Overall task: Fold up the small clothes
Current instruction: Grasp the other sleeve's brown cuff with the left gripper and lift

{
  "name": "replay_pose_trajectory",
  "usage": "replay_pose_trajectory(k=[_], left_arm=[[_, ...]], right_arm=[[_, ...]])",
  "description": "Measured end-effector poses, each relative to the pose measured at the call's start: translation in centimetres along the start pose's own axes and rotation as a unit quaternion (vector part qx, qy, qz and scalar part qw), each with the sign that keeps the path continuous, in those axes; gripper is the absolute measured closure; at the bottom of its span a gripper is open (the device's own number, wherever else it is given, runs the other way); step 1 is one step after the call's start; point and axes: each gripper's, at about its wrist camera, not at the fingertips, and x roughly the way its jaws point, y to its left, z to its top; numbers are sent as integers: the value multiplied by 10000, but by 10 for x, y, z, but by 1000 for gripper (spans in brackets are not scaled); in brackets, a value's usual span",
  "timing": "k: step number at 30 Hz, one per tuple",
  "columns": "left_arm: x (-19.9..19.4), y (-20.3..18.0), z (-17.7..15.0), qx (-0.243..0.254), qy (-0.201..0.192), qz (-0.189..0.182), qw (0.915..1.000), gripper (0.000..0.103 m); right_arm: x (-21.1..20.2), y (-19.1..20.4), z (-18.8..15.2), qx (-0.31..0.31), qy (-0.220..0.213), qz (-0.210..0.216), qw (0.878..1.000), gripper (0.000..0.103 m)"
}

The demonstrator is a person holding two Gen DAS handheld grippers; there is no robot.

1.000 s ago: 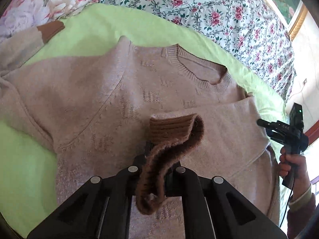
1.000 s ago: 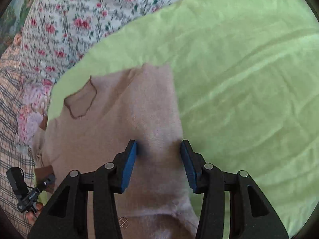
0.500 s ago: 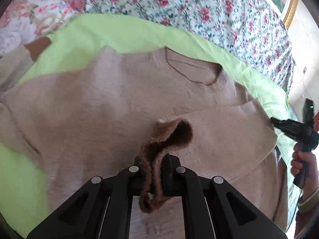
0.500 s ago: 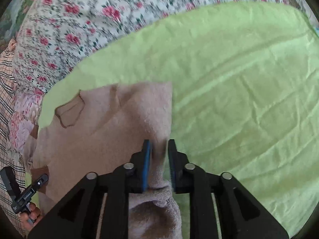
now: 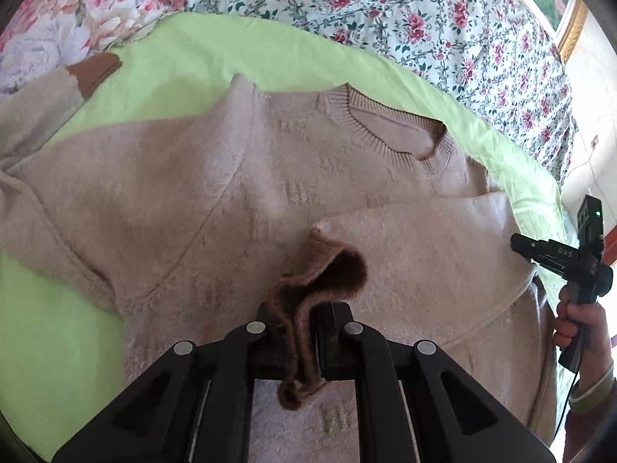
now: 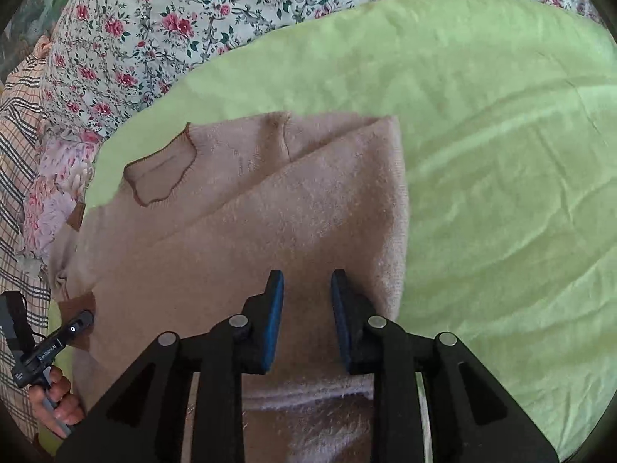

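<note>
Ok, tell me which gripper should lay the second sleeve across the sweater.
Left. The left gripper, its jaws just starting to open, has only the folded sleeve's brown cuff to drop; the spare sleeve lies on its side. The right gripper hangs open at the opposite edge.

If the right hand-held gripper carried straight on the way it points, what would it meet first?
Most likely the folded-over sleeve of the beige sweater: the right hand-held gripper hovers with its jaws open just above that knit, though depth is hard to judge.

A light green sheet [image 6: 501,154] lies over a floral bedspread [image 5: 443,19]. A checked cloth [image 6: 19,154] sits at one edge. What may be a gilt picture frame [image 5: 572,29] shows in a corner.
</note>
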Motion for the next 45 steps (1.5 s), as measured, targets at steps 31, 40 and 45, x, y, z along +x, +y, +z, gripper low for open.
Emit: replay_pose_trajectory(k=[31, 40, 45], left_arm=[[34, 162, 144, 840, 239, 3351, 9381, 19], [-7, 183, 137, 104, -294, 2333, 9719, 96], [-60, 139, 113, 142, -814, 1613, 9834, 96]], right_arm=[[-19, 108, -97, -492, 516, 1330, 9886, 63], [-20, 109, -99, -457, 476, 1334, 9889, 63], [-32, 111, -99, -446, 336, 1393, 9887, 63]])
